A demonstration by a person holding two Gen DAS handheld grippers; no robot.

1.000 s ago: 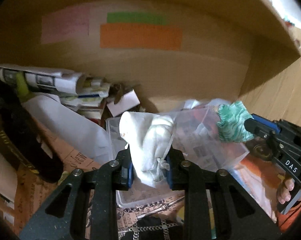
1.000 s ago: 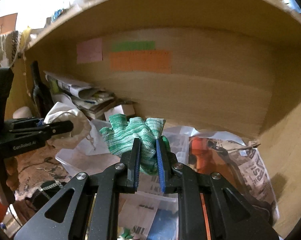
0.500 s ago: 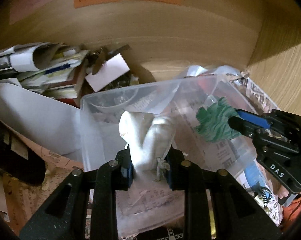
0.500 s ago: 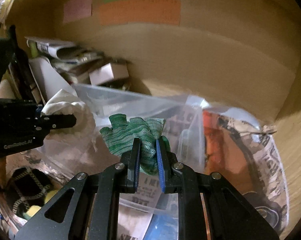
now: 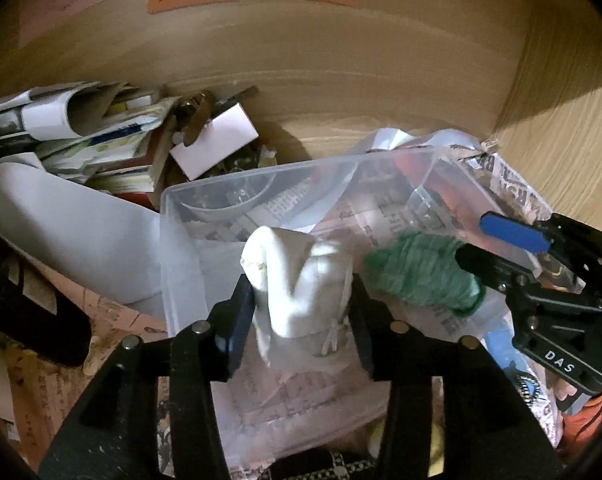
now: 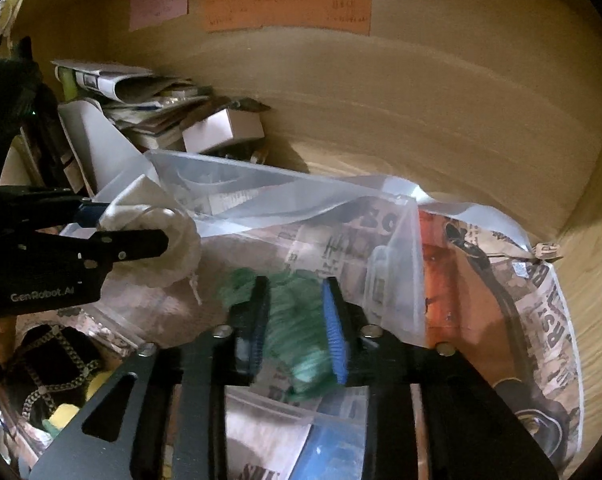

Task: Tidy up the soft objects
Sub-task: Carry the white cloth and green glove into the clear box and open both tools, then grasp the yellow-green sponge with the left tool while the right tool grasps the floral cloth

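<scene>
Left gripper: jaws parted wide, white cloth bundle between them; lumpy, soft, matte fabric with a loose string end. Cloth touches the left pad; contact on the right side is unclear, so whether it is gripped or let go cannot be told. Bundle sits over the clear plastic bin, a thin-walled translucent rectangular tub with newsprint showing through its base.

Right gripper: jaws spread apart, ribbed blue pads exposed. Green knitted cloth lies between them, blurred, crumpled, mottled green-and-white weave; it shows no pinch. In the left wrist view the green cloth sits inside the bin just beside the white bundle, right gripper at its edge.

Surroundings: 1 small white cardboard box behind the bin, stacked papers to the left, orange paper label on the wooden back panel.
</scene>
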